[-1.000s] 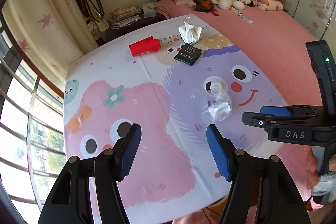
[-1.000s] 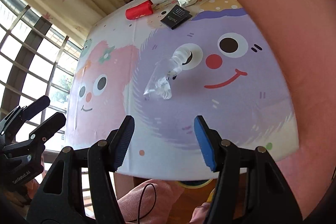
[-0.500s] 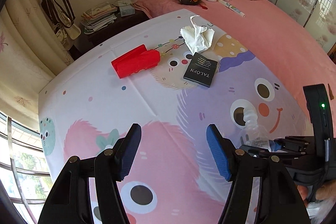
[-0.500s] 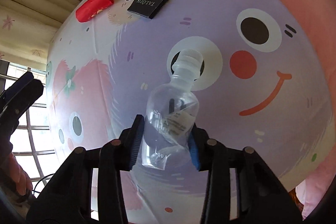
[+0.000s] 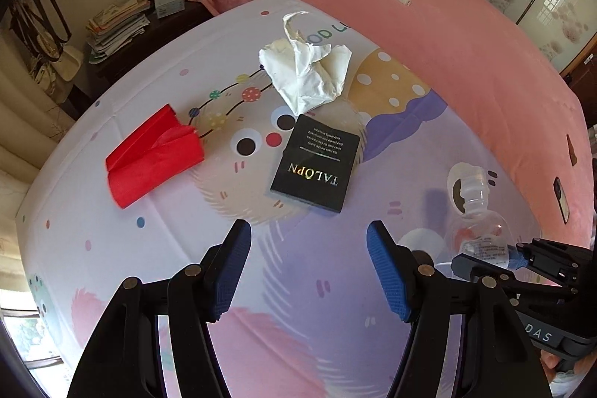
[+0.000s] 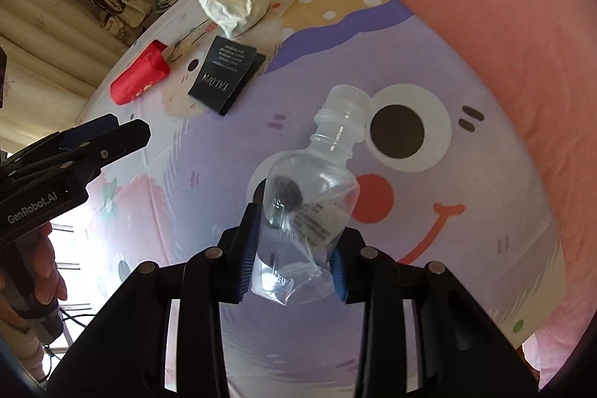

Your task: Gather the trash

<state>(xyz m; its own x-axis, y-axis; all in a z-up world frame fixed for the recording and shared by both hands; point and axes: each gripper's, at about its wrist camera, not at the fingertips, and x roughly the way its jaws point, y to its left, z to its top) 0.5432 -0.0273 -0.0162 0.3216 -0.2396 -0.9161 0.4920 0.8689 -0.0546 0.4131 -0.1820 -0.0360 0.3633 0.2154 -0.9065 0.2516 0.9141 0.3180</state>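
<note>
Right hand-held gripper (image 6: 294,248): jaws have just been closing and now clamp the clear plastic bottle (image 6: 309,207) across its dented lower body, neck pointing to 1 o'clock, mouth uncapped; a grip low on the body probably suits a light, crushable shell. Left hand-held gripper (image 5: 309,271): jaws apart, nothing between them, hovering over the cartoon-print tabletop (image 5: 112,248), likely lining up for the next piece. Remaining trash, left wrist view: black card packet (image 5: 315,166) at 12 o'clock from that gripper, nearest; red wrapper (image 5: 153,159) at 10 o'clock; crumpled white tissue (image 5: 308,73) beyond the packet, just touching its far edge. No bin visible. Pink bed (image 5: 466,62) behind.
</note>
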